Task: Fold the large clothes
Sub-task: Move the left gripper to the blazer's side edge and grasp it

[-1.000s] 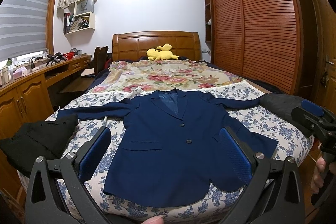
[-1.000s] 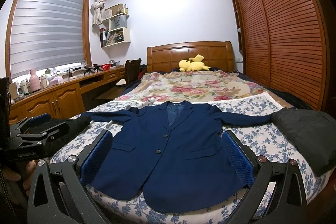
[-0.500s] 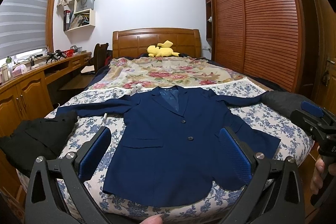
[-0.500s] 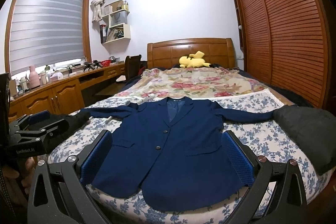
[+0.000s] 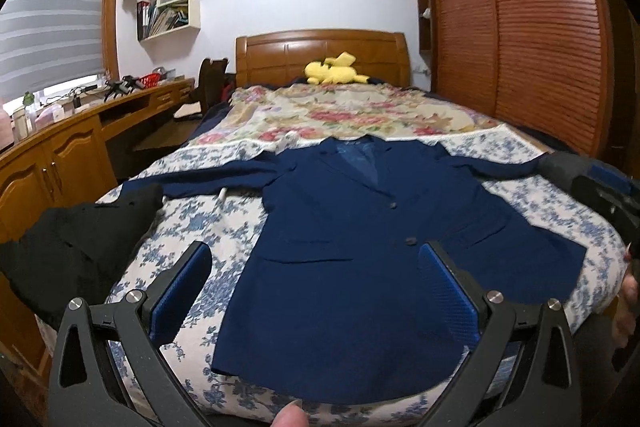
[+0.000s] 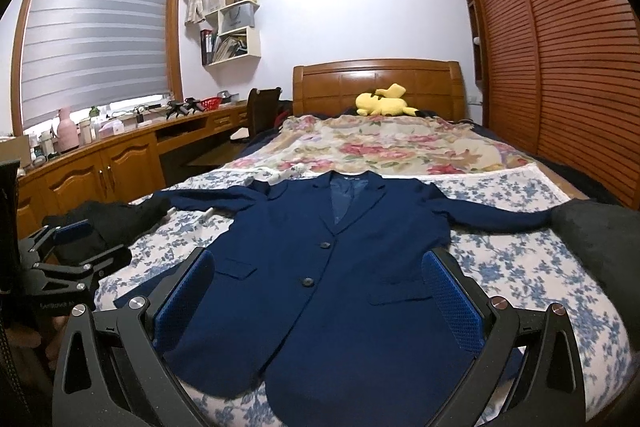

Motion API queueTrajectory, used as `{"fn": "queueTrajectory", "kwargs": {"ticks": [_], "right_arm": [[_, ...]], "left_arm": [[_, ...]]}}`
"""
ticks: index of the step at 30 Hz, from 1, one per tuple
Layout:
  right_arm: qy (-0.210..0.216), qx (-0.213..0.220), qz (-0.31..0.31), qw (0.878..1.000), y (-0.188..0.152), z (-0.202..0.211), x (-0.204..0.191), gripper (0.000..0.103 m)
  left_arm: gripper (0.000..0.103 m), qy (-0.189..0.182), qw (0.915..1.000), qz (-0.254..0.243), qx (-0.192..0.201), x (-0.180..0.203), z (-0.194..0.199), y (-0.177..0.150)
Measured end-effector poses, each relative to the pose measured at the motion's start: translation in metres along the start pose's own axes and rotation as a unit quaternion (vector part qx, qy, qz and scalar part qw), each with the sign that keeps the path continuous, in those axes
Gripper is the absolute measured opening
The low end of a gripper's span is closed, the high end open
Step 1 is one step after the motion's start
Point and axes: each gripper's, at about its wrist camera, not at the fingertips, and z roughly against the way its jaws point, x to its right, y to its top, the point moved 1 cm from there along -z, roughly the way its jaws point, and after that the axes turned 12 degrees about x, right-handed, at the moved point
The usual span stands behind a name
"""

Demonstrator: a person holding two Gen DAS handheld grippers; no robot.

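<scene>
Only text spotted: small white lettering on the black metal body of the left gripper (image 6: 60, 283), right wrist view, too blurred to read. Navy blazer's collar label (image 6: 352, 179) also illegible.

both hand-held grippers, left (image 5: 316, 291) and right (image 6: 318, 301), gape wide, empty.

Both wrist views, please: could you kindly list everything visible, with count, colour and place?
jacket: one, navy, spread flat on the bed, sleeves out
bed: one, blue-flowered sheet, wooden headboard
blanket: one, floral, far half of bed
plush toy: one, yellow, by the headboard
black garment: one, bed's left edge
grey garment: one, bed's right edge
wardrobe: one, brown, slatted, right wall
desk: one, wooden, under the window
left tongs: blue pads, open, empty
right tongs: blue pads, open, empty
</scene>
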Motion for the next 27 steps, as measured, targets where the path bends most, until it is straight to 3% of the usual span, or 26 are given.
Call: {"fn": "queueTrajectory", "kwargs": {"ticks": [11,27], "right_arm": [[0.027,-0.023,0.006,0.999,-0.011,-0.064,0.001,0.103],[0.095,-0.051,0.026,0.994,-0.020,-0.167,-0.006,0.103]], "left_arm": [[0.103,-0.010,0.9976,0.020,-0.066,-0.035,-0.052,-0.031],[0.103,0.007,0.9939,0.035,-0.104,-0.094,-0.108,-0.034]]}}
